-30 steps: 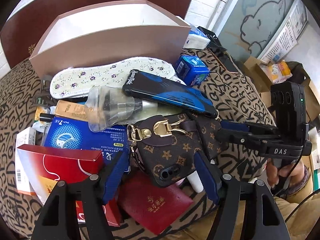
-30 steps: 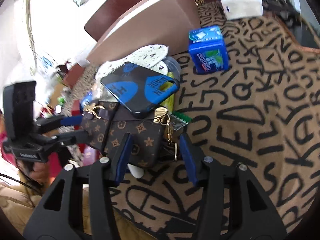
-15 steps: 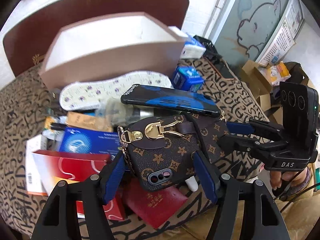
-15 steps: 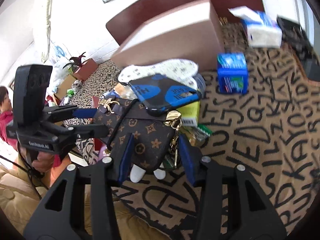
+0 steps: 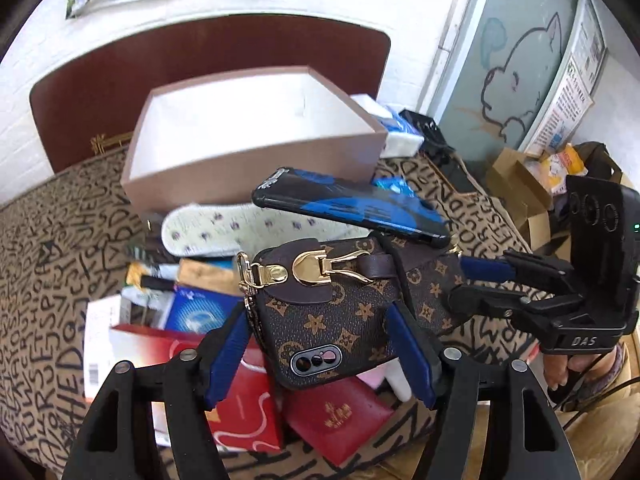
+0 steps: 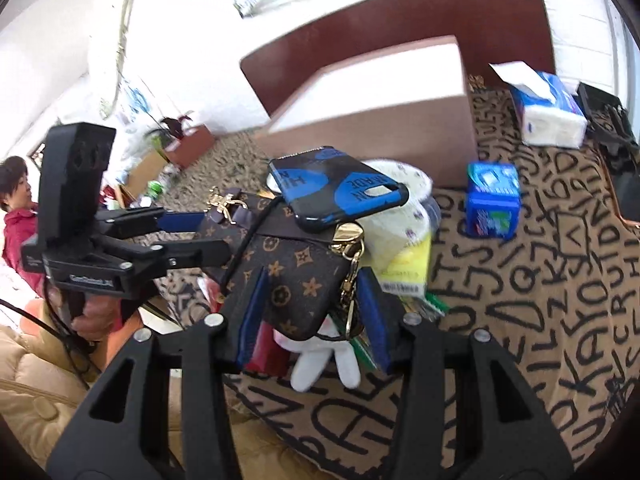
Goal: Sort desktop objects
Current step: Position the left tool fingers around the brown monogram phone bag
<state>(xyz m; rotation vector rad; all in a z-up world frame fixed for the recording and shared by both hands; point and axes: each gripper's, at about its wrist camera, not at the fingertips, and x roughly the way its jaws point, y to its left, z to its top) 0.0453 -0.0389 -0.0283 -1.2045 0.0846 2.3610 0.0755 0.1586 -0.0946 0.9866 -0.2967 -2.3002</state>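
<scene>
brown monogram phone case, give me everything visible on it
The brown monogram phone case looks like coated leather with tan flower prints, gold clasps, a dark strap and a camera cutout. It is lifted off the clutter, tilted, with the left gripper and right gripper each clamped on an end. A blue-black phone rests on it.

A cat drawing (image 5: 516, 92) fills a pale panel on the far wall, with a printed notice (image 5: 568, 96) beside it. Cardboard boxes (image 5: 516, 184) sit below. A potted plant (image 6: 176, 128) stands far off, near a person in red (image 6: 20, 220).
</scene>
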